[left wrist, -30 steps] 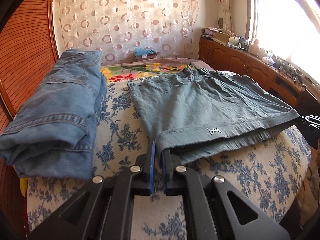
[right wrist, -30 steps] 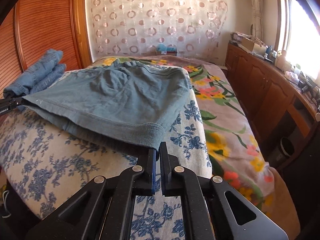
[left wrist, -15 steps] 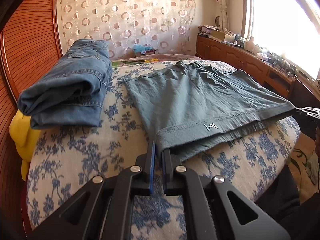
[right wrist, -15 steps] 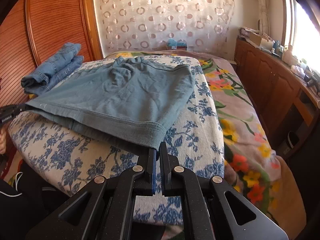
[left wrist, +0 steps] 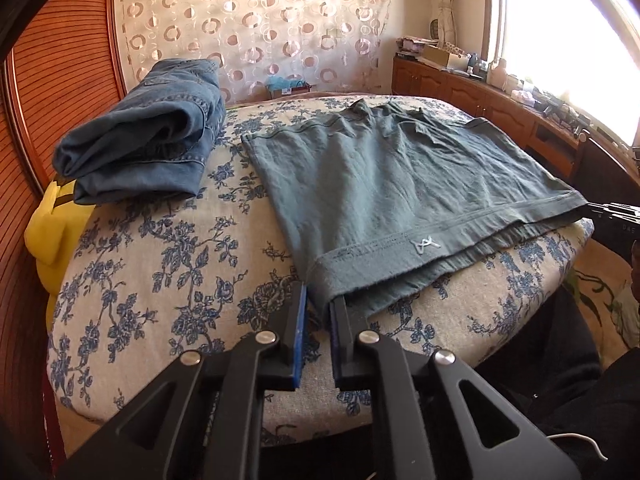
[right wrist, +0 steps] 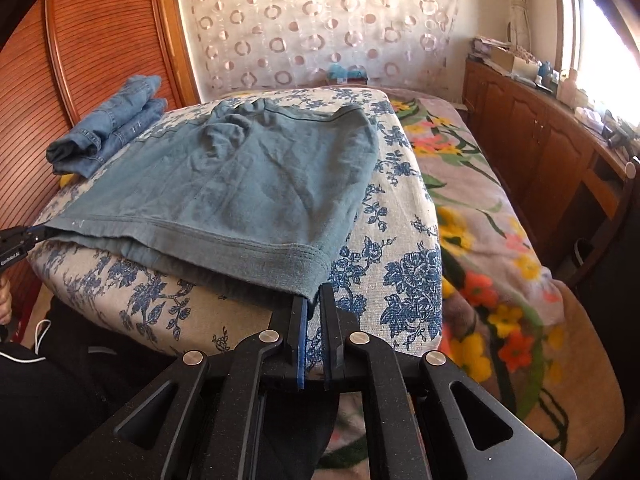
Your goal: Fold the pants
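Both grippers have drawn back and up — more of the floral cushion [left wrist: 168, 264] now shows beneath. Left gripper [left wrist: 318, 300] pinches one hem corner of the grey-green pants [left wrist: 384, 184], right gripper [right wrist: 314, 300] pinches the other; the pants lie flat on the cushion, folded jeans [left wrist: 148, 136] just beside them.

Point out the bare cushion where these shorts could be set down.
Free: floral cushion between the folded jeans and the green shorts, toward the left gripper. Also a strip beside the right gripper. The jeans crowd the far left corner.
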{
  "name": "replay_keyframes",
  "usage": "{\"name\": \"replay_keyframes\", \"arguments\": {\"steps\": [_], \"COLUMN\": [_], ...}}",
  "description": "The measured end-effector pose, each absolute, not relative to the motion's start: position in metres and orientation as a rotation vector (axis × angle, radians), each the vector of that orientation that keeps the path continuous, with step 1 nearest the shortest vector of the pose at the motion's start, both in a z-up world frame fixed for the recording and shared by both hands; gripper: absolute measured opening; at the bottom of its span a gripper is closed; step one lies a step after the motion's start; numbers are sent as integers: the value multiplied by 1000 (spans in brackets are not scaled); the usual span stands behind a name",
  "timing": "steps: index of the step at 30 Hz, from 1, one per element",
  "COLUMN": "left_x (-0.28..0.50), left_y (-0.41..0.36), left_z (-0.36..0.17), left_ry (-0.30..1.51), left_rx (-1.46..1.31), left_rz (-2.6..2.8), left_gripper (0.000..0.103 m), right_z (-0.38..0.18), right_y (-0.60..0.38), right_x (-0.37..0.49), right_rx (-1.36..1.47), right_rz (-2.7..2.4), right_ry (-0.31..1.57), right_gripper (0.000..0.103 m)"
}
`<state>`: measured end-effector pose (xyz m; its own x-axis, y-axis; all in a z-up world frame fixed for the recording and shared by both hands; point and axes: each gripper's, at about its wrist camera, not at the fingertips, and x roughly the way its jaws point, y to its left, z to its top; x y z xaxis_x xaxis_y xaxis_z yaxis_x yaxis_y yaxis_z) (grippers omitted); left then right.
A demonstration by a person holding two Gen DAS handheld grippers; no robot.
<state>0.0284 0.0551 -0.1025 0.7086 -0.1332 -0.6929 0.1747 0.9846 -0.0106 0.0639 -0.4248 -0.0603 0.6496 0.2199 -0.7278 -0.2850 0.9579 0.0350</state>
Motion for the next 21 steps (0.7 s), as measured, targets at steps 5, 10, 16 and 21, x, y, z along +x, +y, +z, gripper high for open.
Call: {"name": "replay_keyframes", "arguments": {"steps": [5,10,16,21], "left_x": [20,20,26,36], "left_y": [63,75,77,72], "left_z": [-91,-83,-77,-78], "left_ry": [742,745,729,744], "left_rx": [33,-29,-50,-34], "left_rz": [-174,-176,-203,-230], "left_gripper": [27,33,39,42], "right_z": [-47,-33,-34,-40], "right_y": [-426,-412,-375,-348], "right_x": [56,52,59,68], "right_rx": [-81,-91,-117,-135], "right_rz": [305,350,426,481], "right_ry": [773,739,729,733], "right_gripper": [31,31,31,32]}}
